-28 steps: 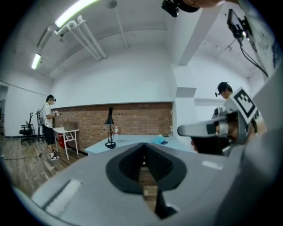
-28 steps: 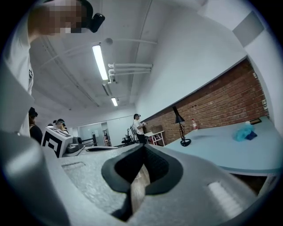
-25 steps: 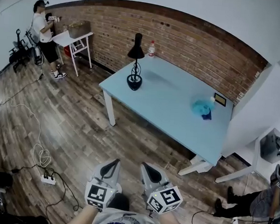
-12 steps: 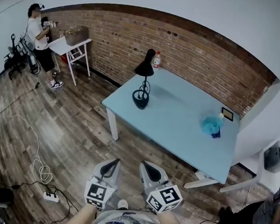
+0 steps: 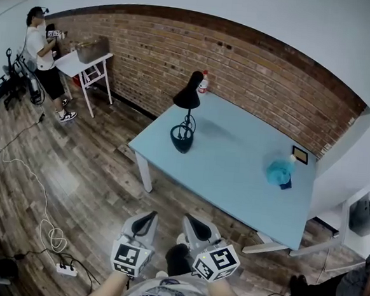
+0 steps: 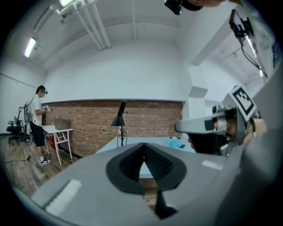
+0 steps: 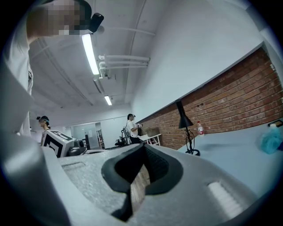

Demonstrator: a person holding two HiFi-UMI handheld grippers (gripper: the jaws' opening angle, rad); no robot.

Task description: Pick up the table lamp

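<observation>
**Task item.** The table lamp [image 5: 182, 137] stands upright at the left end of the blue table [image 5: 233, 180], just in from the left edge and about midway along it. It is black, with a round base, a thin stem with a coil low down, and a cone shade tilted toward the far-left corner. Nothing touches it.

**Tools.** My left gripper [image 5: 143, 220] and right gripper [image 5: 194, 223] are side by side over the wooden floor [image 5: 88, 168], well short of the table's near edge. Both point roughly level toward the lamp. Each has its 2 jaws closed tip to tip with nothing between them.

**Surroundings.** A bottle [image 5: 204, 83] stands at the far-left corner, near the lamp but apart from it. A blue bundle [image 5: 276, 173] and a small dark frame [image 5: 298, 154] sit toward the right end, well apart. A cable and power strip [image 5: 61, 268] lie on the floor to my left.

**Assessment.** I judge the step in hand to be the approach, with no grasp begun. To do it well I should:
- open 1 gripper fully before reaching over the left edge
- take the stem above the coil, where it looks narrow enough for the jaws
- close squarely, then lift straight up so the top-heavy shade does not swing
- keep clear of the bottle behind the lamp

Any lamp cord cannot be made out, so I should expect drag.
</observation>
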